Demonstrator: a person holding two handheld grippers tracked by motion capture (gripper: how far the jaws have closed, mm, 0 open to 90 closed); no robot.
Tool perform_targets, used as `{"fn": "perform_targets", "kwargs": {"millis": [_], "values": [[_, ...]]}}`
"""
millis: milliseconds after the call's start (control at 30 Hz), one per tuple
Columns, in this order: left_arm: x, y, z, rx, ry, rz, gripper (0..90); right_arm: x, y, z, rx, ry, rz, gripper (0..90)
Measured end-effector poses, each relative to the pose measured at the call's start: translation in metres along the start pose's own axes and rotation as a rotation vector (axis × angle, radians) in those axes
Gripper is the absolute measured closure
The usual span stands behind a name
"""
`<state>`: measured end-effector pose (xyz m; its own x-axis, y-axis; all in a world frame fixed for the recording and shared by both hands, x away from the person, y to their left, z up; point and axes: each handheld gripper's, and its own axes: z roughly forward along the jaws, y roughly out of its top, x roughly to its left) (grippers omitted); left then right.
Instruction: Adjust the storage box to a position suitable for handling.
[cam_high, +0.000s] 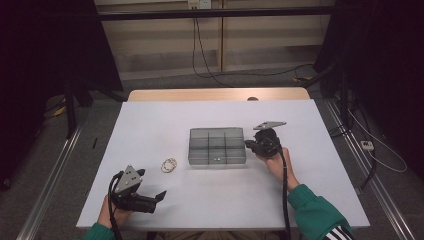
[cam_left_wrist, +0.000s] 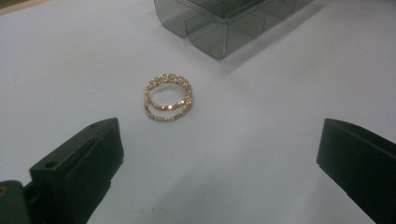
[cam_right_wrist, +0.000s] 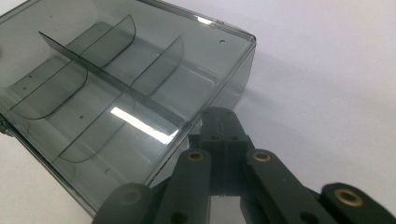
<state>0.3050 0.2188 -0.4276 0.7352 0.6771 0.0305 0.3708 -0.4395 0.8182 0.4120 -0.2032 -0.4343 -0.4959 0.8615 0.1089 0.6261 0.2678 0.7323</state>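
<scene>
White tabletop (cam_high: 150, 120), dark curtains and grey carpet behind. Left gripper (cam_left_wrist: 219, 154) sits low over the table, jaws spread wide, nothing between them. Small gold beaded bracelet, coiled into two overlapping loops (cam_left_wrist: 168, 98), lies flat straight ahead of those jaws, a bit toward the left jaw, near but not touching. No real long axis, roughly round, so any jaw angle would likely do; a forward and downward reach looks needed. Smoky transparent plastic organiser box with divider compartments (cam_left_wrist: 224, 23) lies farther ahead past the bracelet, cut off at the top edge of the left gripper view.

Right gripper (cam_right_wrist: 223, 122) has jaws pressed together at the box's near wall (cam_right_wrist: 233, 88); looks pinched on the rim, steadying it, though the contact itself is hidden by the jaws. Left gripper (cam_high: 161, 196) is clearly nearer the bracelet (cam_high: 169, 165); right gripper (cam_high: 248, 144) is on the far side of the box (cam_high: 217, 159). Compartments look empty, but tint and glare make that hard to confirm.
</scene>
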Motion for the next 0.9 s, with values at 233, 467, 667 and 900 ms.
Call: {"fn": "perform_targets", "kwargs": {"millis": [233,467,667,900], "values": [[0.000,0.000,-0.001,0.005,0.001,0.005,0.2,0.004,0.000,0.002,-0.003,0.008,-0.004,90.0],[0.000,0.000,0.000,0.004,-0.002,0.005,0.1,0.008,0.002,0.005,-0.009,0.016,-0.013,90.0],[0.000,0.000,-0.001,0.005,-0.001,0.006,0.2,0.010,0.002,0.006,-0.009,0.024,-0.012,90.0],[0.000,0.000,-0.001,0.007,0.002,0.005,0.2,0.013,0.003,0.008,-0.014,0.033,-0.015,90.0]]}}
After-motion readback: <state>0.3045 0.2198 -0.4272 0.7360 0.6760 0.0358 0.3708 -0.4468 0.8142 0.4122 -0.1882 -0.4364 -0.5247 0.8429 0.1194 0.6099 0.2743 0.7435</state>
